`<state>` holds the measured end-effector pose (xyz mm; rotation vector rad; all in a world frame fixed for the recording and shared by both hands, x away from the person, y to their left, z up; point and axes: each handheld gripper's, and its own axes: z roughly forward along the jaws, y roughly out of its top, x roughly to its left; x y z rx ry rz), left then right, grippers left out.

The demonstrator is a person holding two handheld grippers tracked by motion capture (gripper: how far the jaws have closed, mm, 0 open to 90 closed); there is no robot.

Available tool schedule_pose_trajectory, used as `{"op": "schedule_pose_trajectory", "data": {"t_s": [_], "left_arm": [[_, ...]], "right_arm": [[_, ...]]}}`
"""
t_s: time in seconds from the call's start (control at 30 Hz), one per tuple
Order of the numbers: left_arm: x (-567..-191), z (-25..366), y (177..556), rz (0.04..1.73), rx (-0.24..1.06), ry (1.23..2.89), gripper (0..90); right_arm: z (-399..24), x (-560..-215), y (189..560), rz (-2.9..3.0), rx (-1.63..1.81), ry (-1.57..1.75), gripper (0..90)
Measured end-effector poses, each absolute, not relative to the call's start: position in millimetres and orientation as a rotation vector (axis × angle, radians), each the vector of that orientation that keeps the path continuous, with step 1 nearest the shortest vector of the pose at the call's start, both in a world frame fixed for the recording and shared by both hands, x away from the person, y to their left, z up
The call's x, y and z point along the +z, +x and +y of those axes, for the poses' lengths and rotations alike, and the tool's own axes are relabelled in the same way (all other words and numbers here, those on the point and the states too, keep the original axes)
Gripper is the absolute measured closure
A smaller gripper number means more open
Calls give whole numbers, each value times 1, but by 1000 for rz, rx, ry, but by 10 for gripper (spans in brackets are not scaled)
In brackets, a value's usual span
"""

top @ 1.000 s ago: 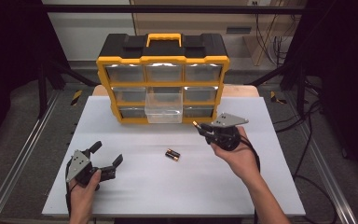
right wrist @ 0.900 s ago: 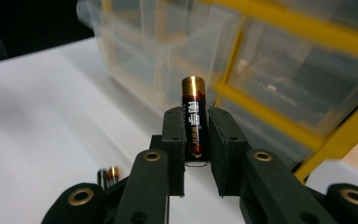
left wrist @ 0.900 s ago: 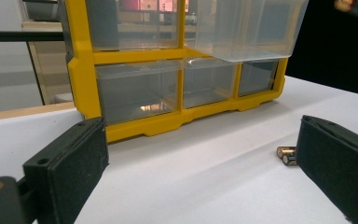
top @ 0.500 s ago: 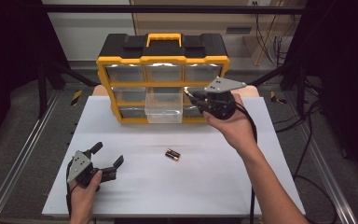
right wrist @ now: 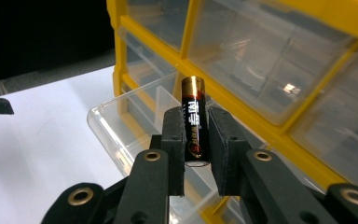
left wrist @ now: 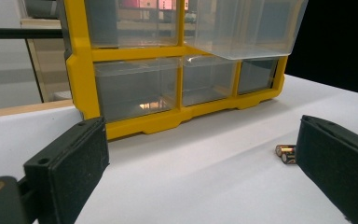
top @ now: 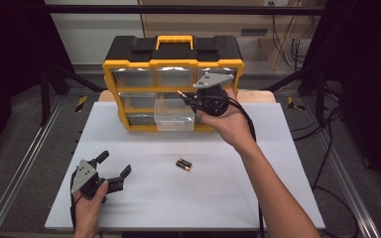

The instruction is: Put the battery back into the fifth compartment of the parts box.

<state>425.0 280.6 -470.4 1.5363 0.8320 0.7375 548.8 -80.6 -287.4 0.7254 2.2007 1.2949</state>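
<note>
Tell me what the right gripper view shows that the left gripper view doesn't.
Right gripper view alone: the right gripper shut on an upright battery, above the pulled-out clear drawer.

Left gripper view alone: the left gripper with jaws wide open, and two batteries lying on the white table.

Both: the yellow organizer with its clear drawers, and that open drawer seen from below in the left gripper view.

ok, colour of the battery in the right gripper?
Battery: black with a gold top end, clearest in the right gripper view.

My matt black jaws, glossy battery (right wrist: 193, 122) with metal cap, clear smooth plastic drawer (top: 174, 114), matt white table (top: 228, 198)
</note>
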Motion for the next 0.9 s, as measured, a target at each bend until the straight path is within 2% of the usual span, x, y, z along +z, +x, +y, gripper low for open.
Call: {"op": "schedule_pose_trajectory", "data": {"t_s": [0.3, 0.33, 0.47, 0.53, 0.57, 0.63, 0.73, 0.9], "left_arm": [[-470, 279, 425, 827, 735, 1538, 28], [-471, 279, 425, 826, 728, 1538, 28], [-471, 278, 425, 822, 717, 1548, 26], [-471, 277, 425, 822, 718, 1548, 27], [-471, 277, 425, 822, 720, 1548, 27], [-471, 278, 426, 825, 724, 1549, 28], [-471, 279, 426, 827, 733, 1552, 27], [-472, 278, 427, 839, 731, 1564, 27]], "right_arm": [[-61, -304, 564, 2270, 1251, 735, 766], [-60, -306, 565, 2278, 1244, 753, 729], [-60, -308, 565, 2208, 1272, 816, 438], [-63, -305, 559, 2194, 1285, 829, 343], [-63, -305, 559, 2194, 1285, 829, 343], [-69, -301, 549, 2174, 1305, 848, 237], [-77, -300, 538, 2154, 1311, 845, 182], [-90, -309, 523, 2152, 1304, 895, 138]]}}
